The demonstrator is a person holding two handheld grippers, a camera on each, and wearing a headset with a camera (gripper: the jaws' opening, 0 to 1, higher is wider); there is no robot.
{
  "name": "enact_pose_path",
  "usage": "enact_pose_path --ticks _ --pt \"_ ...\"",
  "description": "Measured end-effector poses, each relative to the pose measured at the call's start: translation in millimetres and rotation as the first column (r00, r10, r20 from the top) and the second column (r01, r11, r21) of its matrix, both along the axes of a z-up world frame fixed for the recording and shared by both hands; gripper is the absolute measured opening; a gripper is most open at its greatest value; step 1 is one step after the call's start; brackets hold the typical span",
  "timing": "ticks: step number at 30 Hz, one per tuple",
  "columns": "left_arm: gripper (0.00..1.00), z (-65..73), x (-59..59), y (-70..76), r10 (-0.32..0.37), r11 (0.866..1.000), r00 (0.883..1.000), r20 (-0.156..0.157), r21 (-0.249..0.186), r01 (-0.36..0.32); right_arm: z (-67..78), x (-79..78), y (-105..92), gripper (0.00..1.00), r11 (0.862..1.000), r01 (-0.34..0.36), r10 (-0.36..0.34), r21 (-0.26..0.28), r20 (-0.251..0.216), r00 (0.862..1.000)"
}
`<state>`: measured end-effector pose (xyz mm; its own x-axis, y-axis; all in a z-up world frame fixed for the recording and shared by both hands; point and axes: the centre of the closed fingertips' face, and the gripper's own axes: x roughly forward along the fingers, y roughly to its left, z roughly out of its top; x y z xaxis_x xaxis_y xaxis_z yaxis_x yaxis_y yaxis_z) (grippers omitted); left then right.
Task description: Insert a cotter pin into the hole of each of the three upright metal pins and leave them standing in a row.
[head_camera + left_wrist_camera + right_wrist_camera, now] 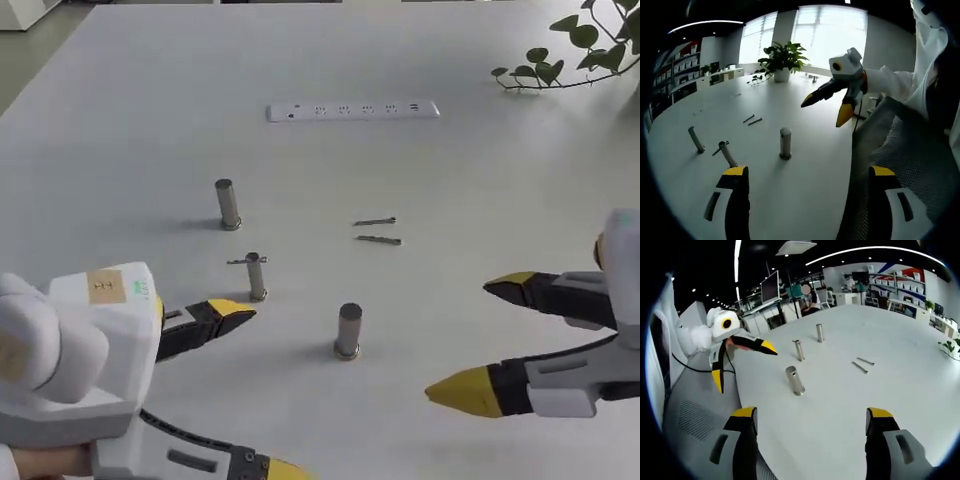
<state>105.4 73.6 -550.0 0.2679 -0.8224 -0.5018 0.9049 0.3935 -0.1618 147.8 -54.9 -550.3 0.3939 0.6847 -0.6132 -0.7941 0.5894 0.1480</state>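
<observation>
White workbench [480,170] runs from the person's edge to a far rim. Closest in, the left gripper [270,390] and the right gripper [462,340] hang just above the surface on either side of the work. Both have their jaws spread wide and nothing between them, which looks like a ready stance before a pick.

Between the two grippers stands the nearest metal pin [348,330], upright and bare. Just beyond it to the left, the middle metal pin [256,278] already carries an inserted cotter pin [240,261] crosswise near its top. So by my reading one of three is done.

Farther back, the far metal pin [228,203] stands bare as well. The three form a slanted line, spaced so jaws can reach each.

Right of the row, two loose cotter pins [379,240] lie flat and side by side, well apart from the uprights, within the right gripper's likely reach.

Beyond them sit a power strip [352,110] and a plant [590,50].
</observation>
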Motion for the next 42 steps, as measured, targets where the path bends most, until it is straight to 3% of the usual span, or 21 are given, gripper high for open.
enact_pose_path --ticks 11,14,17,21,23,25,29,33,34,37,39,40,42 --pt "0.99 8.1 0.5 18.5 0.094 0.995 0.995 -0.016 -0.027 -0.095 13.6 31.9 6.1 0.76 0.998 -0.05 0.05 -0.032 0.009 0.999" --pt "0.99 12.1 3.6 21.5 0.122 0.992 0.993 -0.012 -0.039 -0.122 12.8 43.4 5.5 0.72 0.994 -0.073 0.073 -0.076 -0.006 0.997" --pt "0.99 16.3 8.1 25.5 0.168 0.982 0.985 -0.037 -0.079 -0.17 11.2 58.1 4.4 0.69 0.991 -0.08 0.079 -0.104 -0.015 0.997" --pt "0.99 17.9 9.8 29.8 0.185 0.98 0.982 -0.027 -0.074 -0.187 9.7 78.4 3.5 0.59 0.982 -0.107 0.105 -0.153 -0.016 0.994" --pt "0.99 18.6 13.8 35.0 0.202 0.978 0.979 0.016 -0.047 -0.201 6.2 87.7 1.3 0.53 0.97 -0.131 0.13 -0.204 -0.022 0.991" --pt "0.99 19.3 12.6 35.4 0.205 0.977 0.979 -0.001 -0.052 -0.205 1.5 96.8 -0.4 0.45 0.952 -0.16 0.16 -0.261 -0.025 0.987" --pt "0.99 21.3 12.2 37.5 0.226 0.972 0.974 -0.01 -0.066 -0.226 -5.5 110.1 8.9 0.33 0.944 -0.189 0.186 -0.271 -0.039 0.982" --pt "0.99 17.9 10.8 42.1 0.245 0.968 0.969 -0.019 -0.057 -0.245 -16.8 120.1 17.5 0.2 0.919 -0.242 0.237 -0.31 -0.055 0.97" --pt "0.99 17.4 10.3 42.5 0.247 0.967 0.969 -0.022 -0.059 -0.248 -20.1 122.8 19.2 0.18 0.916 -0.249 0.242 -0.315 -0.062 0.968" --pt "0.99 15.2 8.2 44.3 0.252 0.966 0.967 -0.027 -0.059 -0.253 -33.0 130.8 17.8 0.16 0.886 -0.273 0.265 -0.374 -0.076 0.961" --pt "0.99 9.0 8.0 47.8 0.26 0.965 0.965 -0.034 -0.038 -0.261 -41.8 139.2 12.1 0.17 0.866 -0.26 0.252 -0.428 -0.076 0.965" --pt "0.99 6.4 8.7 49.7 0.266 0.963 0.963 -0.032 -0.028 -0.267 -46.3 142.5 11.8 0.16 0.857 -0.275 0.271 -0.435 -0.075 0.96" --pt "0.99 5.3 9.4 51.1 0.271 0.962 0.962 -0.031 -0.023 -0.272 -49.0 149.1 14.4 0.15 0.864 -0.272 0.266 -0.423 -0.076 0.961"
